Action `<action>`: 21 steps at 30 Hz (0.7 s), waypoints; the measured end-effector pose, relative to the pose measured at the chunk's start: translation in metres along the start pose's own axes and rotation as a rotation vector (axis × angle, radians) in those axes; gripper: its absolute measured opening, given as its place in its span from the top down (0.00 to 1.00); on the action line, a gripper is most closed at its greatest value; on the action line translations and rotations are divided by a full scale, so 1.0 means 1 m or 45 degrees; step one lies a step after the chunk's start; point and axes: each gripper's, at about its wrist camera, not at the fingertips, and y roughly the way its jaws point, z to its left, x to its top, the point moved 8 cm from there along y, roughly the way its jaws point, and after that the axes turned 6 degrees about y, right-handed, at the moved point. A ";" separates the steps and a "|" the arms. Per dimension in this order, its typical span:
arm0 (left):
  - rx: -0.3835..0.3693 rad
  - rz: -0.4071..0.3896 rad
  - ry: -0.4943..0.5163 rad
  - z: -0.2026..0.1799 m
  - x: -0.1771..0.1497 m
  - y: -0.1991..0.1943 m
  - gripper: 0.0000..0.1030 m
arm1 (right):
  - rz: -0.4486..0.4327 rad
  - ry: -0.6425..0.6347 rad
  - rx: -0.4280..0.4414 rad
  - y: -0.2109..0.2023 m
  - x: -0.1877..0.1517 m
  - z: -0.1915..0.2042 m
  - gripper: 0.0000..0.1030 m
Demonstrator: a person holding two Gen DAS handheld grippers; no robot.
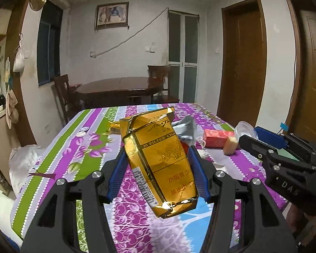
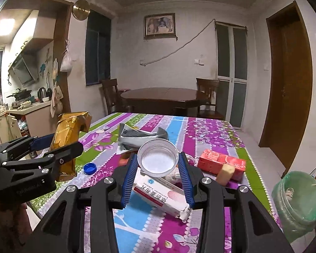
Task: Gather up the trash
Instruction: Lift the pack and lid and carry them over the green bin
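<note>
left gripper [image 1: 158,168]: clamped on gold cigarette pack [image 1: 160,158], lifted | right gripper [image 2: 158,177]: pinching clear plastic cup [image 2: 158,158] | remaining: white box [image 2: 160,196] beneath it, red carton [image 2: 219,164] right, blue cap [image 2: 90,168] left | bin [image 2: 295,206]: far right, not yet reached

White walls [image 1: 137,48], brown doors [image 1: 243,63], dark dining table [image 2: 162,97].

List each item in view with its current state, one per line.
left gripper: shut on gold cigarette pack, lifted off table.
gold cigarette pack: crumpled, torn open on top.
right gripper: shut on clear plastic lid.
clear plastic lid: held tilted, hollow facing camera.
white medicine box: lying flat.
red carton: on its side.
blue bottle cap: loose on tablecloth.
</note>
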 end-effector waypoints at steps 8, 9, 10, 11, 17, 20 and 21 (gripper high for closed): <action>-0.096 -0.029 0.026 -0.035 0.024 0.017 0.46 | -0.020 0.016 -0.076 -0.015 0.019 -0.041 0.60; -0.109 -0.031 0.031 -0.040 0.026 0.019 0.46 | -0.020 0.021 -0.092 -0.016 0.021 -0.050 0.60; -0.132 -0.033 0.035 -0.050 0.030 0.025 0.46 | -0.021 0.026 -0.113 -0.018 0.023 -0.060 0.60; -0.150 -0.034 0.038 -0.057 0.034 0.029 0.46 | -0.023 0.030 -0.132 -0.019 0.025 -0.069 0.60; -0.283 -0.058 0.084 -0.120 0.063 0.053 0.46 | -0.038 0.069 -0.293 -0.041 0.037 -0.152 0.60; -0.352 -0.076 0.113 -0.155 0.077 0.062 0.46 | -0.037 0.094 -0.374 -0.051 0.041 -0.200 0.60; -0.373 -0.081 0.126 -0.167 0.082 0.066 0.46 | -0.036 0.100 -0.399 -0.054 0.042 -0.214 0.60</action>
